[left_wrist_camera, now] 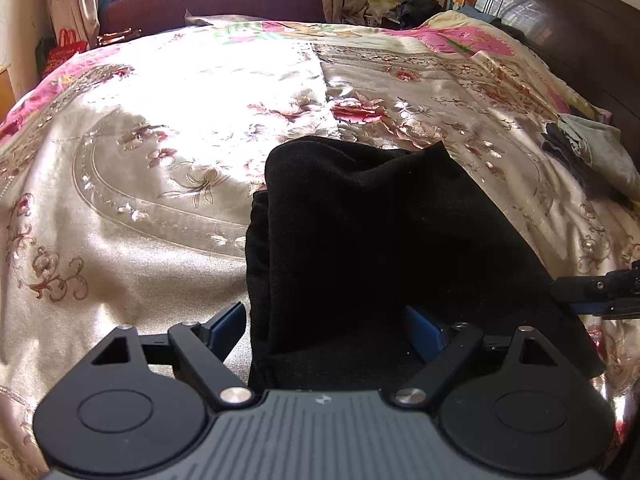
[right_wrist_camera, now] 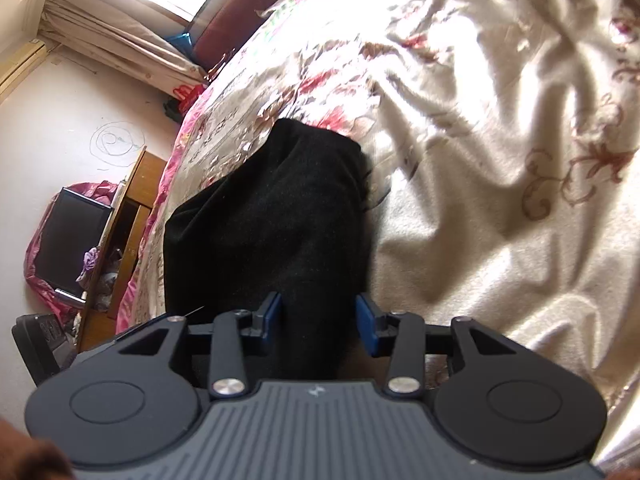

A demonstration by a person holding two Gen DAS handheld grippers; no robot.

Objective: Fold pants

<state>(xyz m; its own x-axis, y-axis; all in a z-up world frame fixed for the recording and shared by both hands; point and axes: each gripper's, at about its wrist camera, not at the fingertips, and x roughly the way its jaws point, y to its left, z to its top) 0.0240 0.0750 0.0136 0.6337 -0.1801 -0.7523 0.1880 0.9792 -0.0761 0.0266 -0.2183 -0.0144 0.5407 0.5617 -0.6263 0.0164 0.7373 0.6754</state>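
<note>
Heads up, your black knit pants [left_wrist_camera: 360,240] are so dark that the folds and layers barely show; you can make out a doubled edge on the left side in the left wrist view and not much else. They lie bunched on the shiny cream floral satin bedspread [left_wrist_camera: 140,220], and their near end runs down between the fingers of both grippers, hiding the contact.

Your left gripper [left_wrist_camera: 324,328] has its blue pads spread wide with cloth filling the gap. The right pad is half buried under fabric, so I can't tell if it's actually pinching anything. Your right gripper [right_wrist_camera: 318,320] also has a band of the pants between its blue pads, with a bit of space on each side, so it looks parted rather than clamped.

The right gripper pokes in at the right edge of the left view. Sun glare washes out the middle of the bedspread. A crumpled grey-green garment pile [left_wrist_camera: 592,160] sits by the dark wooden headboard [left_wrist_camera: 560,20], well apart from the pants.
</note>
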